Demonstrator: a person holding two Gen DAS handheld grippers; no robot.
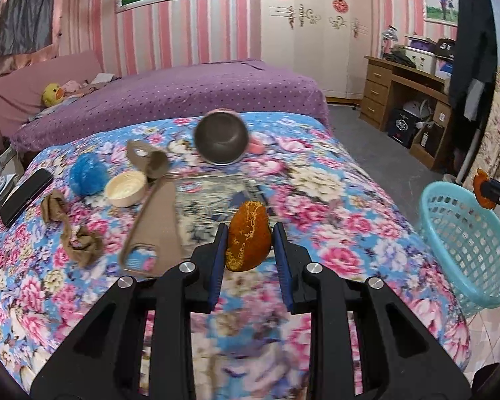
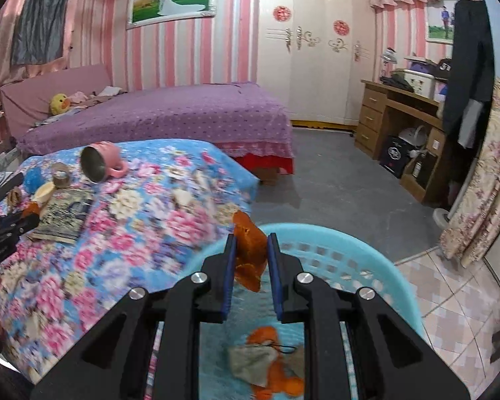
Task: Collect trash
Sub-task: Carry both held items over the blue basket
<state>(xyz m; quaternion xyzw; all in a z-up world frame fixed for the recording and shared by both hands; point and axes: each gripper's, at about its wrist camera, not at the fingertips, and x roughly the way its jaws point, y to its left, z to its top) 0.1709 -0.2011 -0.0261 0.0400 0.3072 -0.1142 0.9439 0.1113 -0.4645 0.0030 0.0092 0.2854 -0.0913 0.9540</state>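
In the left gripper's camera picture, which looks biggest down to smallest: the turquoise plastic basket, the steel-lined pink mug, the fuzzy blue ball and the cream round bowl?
1. Turquoise plastic lattice basket, though cut off at the edge.
2. Steel-lined pink mug lying on its side.
3. Fuzzy blue ball and cream round bowl: they look alike, so no ranking.

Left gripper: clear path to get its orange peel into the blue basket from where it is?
Probably yes. The left gripper, shut on an orange peel, is over the floral bedspread; nothing stands between it and the blue basket. The right gripper, holding its own peel, hangs over the rim and may crowd the drop.
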